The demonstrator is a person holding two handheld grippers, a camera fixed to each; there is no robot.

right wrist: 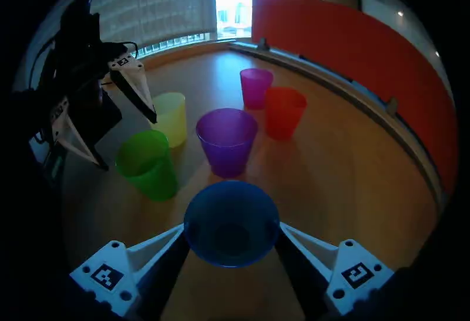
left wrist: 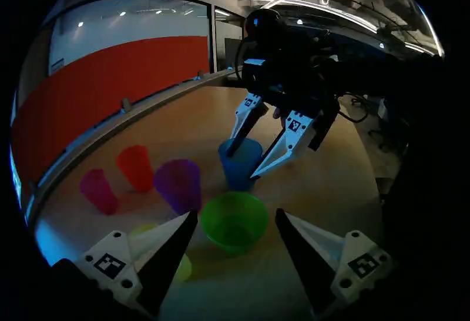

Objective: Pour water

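1. Cups of coloured plastic stand upright in a loose group on a wooden desk (right wrist: 352,162), near the long edge that carries a red screen (right wrist: 364,44)
2. The blue cup (right wrist: 231,224) is on the side of the group away from that edge. It sits between the fingers of the right claw (right wrist: 232,226), and both fingers press on its sides. In the left gripper view its base looks to be down on the desk
3. The left claw (left wrist: 235,212) is spread wide and holds nothing. The green cup (left wrist: 234,221) stands just ahead of the gap between its fingers, not touching either one
4. The purple cup (right wrist: 227,141) is in the middle of the group, just beside the blue one. The orange cup (right wrist: 284,112) and the pink cup (right wrist: 256,87) stand closer to the screen edge, the two nearly touching
5. The yellow cup (right wrist: 169,118) stands just beside the green one, under the left claw as seen in the right gripper view
6. Whether any cup holds water I cannot tell
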